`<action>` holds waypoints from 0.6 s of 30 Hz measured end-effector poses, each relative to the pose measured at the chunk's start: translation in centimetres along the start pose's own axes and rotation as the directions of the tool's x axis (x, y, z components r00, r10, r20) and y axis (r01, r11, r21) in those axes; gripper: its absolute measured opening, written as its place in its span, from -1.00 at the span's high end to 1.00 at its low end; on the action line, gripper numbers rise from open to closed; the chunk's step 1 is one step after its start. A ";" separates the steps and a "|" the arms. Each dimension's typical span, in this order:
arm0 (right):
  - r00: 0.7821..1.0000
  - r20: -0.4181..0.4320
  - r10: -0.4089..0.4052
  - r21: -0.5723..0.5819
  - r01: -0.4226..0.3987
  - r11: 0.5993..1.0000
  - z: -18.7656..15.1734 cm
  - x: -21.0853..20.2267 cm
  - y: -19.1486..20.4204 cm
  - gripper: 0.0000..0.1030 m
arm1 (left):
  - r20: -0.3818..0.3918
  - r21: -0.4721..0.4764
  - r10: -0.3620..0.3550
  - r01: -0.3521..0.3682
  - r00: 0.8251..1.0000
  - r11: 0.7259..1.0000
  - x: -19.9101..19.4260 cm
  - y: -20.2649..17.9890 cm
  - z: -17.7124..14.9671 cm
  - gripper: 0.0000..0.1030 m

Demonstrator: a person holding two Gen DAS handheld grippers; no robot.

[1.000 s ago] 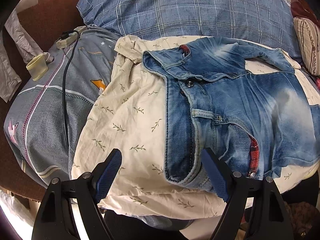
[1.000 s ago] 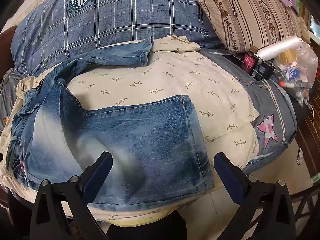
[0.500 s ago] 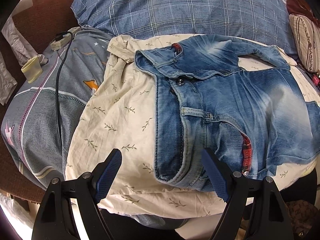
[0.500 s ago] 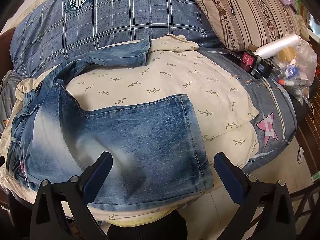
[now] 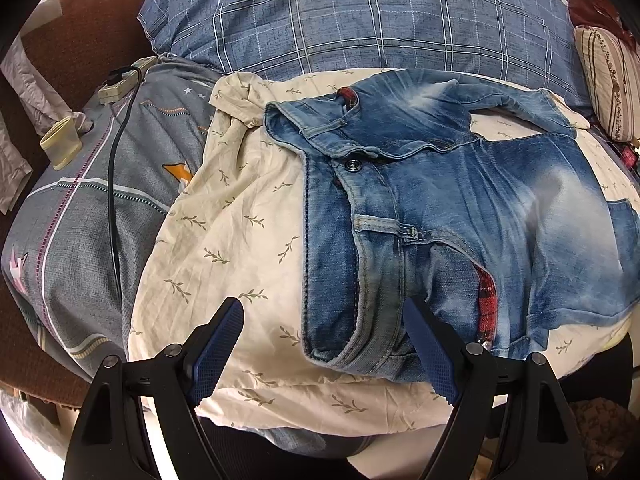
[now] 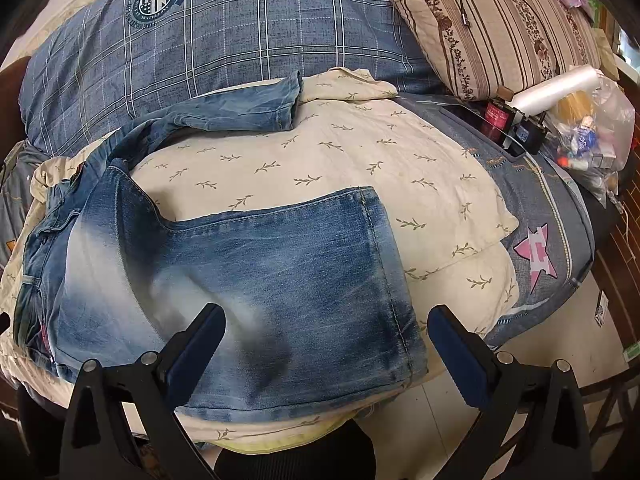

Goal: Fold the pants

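Free room and obstacles. Bare cream leaf-print cloth (image 5: 240, 216) lies left of the jeans' waistband (image 5: 340, 280) and between the two legs (image 6: 320, 168) — open passage for a gripper. Left margin: a black cable (image 5: 114, 184) and power strip (image 5: 120, 84) on the grey quilt (image 5: 80, 240). Right margin — a striped pillow (image 6: 500, 28) and a bag of clutter (image 6: 588, 136). Rear: a plaid pillow (image 5: 380, 28).
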State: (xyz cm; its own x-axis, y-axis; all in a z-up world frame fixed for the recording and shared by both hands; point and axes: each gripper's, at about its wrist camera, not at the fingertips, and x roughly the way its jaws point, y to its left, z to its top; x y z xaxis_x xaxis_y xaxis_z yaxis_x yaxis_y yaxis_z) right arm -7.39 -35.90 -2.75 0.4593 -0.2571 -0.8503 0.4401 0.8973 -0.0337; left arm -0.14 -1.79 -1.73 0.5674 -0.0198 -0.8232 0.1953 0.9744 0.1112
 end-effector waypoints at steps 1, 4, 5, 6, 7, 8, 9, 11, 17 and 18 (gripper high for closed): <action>1.000 0.000 0.000 0.000 0.000 1.000 0.0 0.0 0.0 -0.97 | 0.000 0.000 0.000 0.000 1.000 1.000 0.0 0.0 0.1 -0.59; 1.000 0.000 0.000 0.001 0.000 1.000 0.0 0.0 0.0 -0.98 | 0.002 0.004 -0.001 0.001 1.000 1.000 -0.1 -0.2 0.1 -0.59; 1.000 0.000 0.000 0.001 0.000 1.000 0.0 0.0 0.0 -0.97 | 0.003 0.005 -0.001 0.001 1.000 1.000 -0.1 -0.2 0.1 -0.59; 1.000 0.000 -0.001 0.000 0.001 1.000 0.0 0.0 0.0 -0.97 | 0.004 0.006 -0.001 0.001 1.000 1.000 -0.2 -0.2 0.1 -0.59; 1.000 0.000 -0.001 0.001 0.001 1.000 0.0 0.0 0.0 -0.97 | 0.005 0.006 -0.001 0.001 1.000 1.000 -0.2 -0.1 0.1 -0.59; 1.000 -0.001 -0.003 0.001 0.003 1.000 0.0 0.1 0.0 -0.97 | 0.006 0.005 -0.002 0.002 1.000 1.000 -0.3 -0.1 0.1 -0.59; 1.000 -0.002 -0.003 0.002 0.003 1.000 0.0 0.1 0.0 -0.97 | 0.006 0.003 -0.001 0.001 1.000 1.000 -0.3 0.0 0.1 -0.59; 1.000 -0.003 -0.004 0.006 0.004 1.000 0.0 0.2 -0.1 -0.97 | 0.001 -0.004 -0.005 0.005 1.000 1.000 -0.3 0.1 0.2 -0.59; 1.000 -0.005 0.005 0.005 -0.005 1.000 0.0 0.3 -0.2 -0.97 | -0.011 -0.002 -0.020 0.019 1.000 1.000 -0.2 -0.1 0.6 -0.59; 1.000 -0.005 0.008 0.006 -0.008 1.000 0.1 0.4 -0.2 -0.97 | -0.013 -0.004 -0.030 0.030 0.999 1.000 -0.2 0.0 0.7 -0.59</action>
State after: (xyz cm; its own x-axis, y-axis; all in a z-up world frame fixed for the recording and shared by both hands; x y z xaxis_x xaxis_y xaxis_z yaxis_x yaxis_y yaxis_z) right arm -7.27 -36.25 -3.02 0.4584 -0.2482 -0.8534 0.4410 0.8972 -0.0241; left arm 0.32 -2.00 -1.15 0.5507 -0.0457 -0.8334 0.2086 0.9743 0.0844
